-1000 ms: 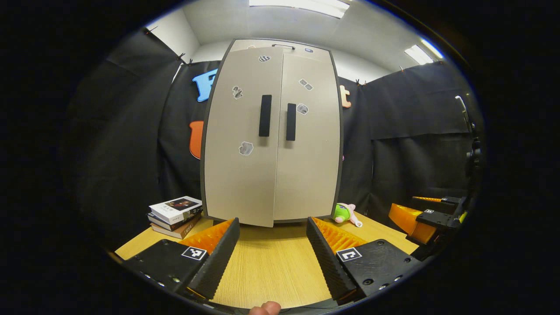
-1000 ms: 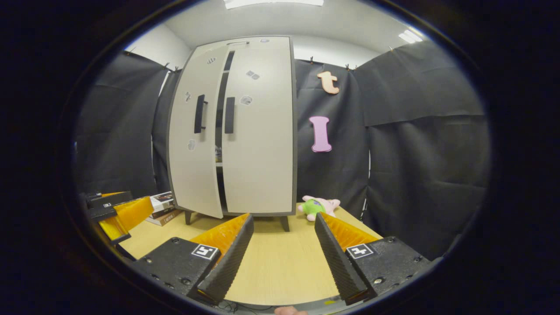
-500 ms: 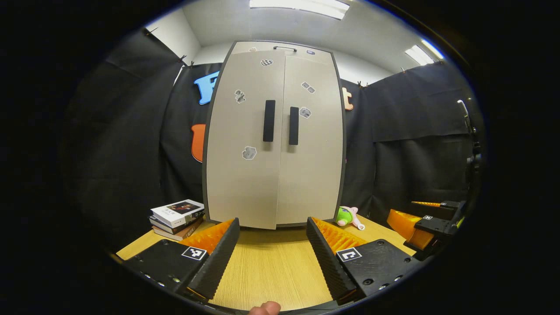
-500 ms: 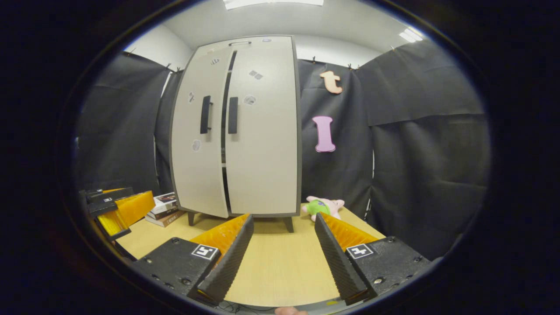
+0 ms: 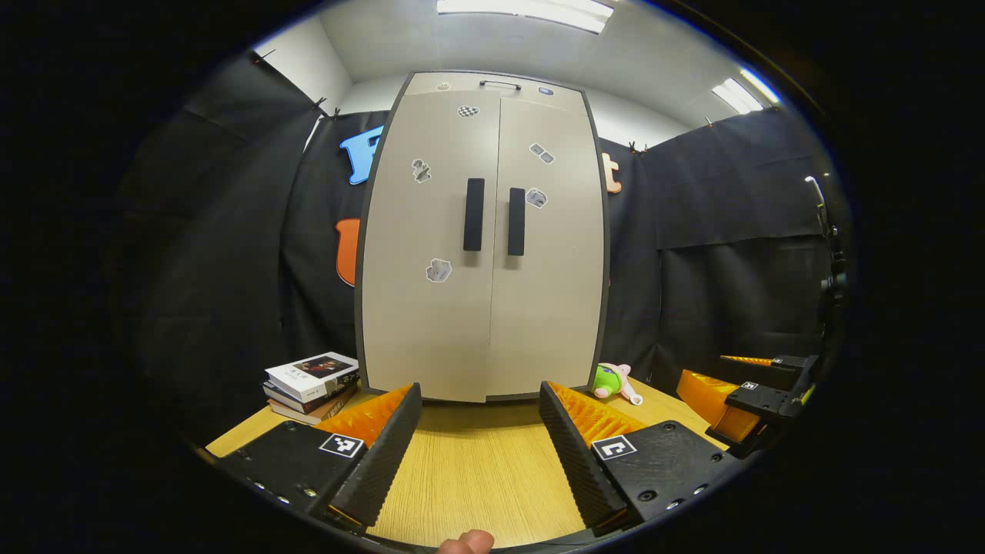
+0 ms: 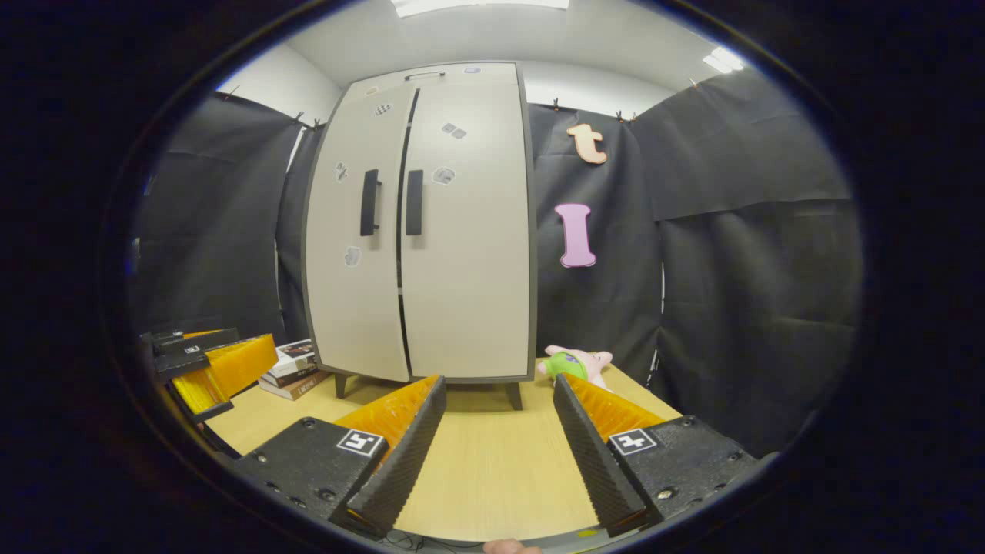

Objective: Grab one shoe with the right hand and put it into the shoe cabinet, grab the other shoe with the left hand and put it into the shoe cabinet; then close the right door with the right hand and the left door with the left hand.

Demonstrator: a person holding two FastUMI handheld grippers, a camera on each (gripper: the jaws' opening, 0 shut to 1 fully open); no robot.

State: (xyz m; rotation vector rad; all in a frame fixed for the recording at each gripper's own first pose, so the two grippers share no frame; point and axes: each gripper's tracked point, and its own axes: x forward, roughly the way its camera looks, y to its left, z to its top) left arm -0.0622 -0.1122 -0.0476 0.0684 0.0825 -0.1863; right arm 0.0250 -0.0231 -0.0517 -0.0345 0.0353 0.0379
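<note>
Wooden tabletop (image 5: 477, 469), shoe cabinet (image 5: 482, 246) standing at 12 o'clock.
Both doors look shut, a thin seam between them; left gripper (image 5: 479, 442) and right gripper (image 6: 499, 438) hover spread, holding nothing.

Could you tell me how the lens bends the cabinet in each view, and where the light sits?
Left gripper view: the shoe cabinet bulges barrel-like, its sides bowing outward; ceiling light strips glare at the top. Right gripper view: the cabinet leans and curves, a bright strip overhead; both sets of tongs look sharp.
</note>
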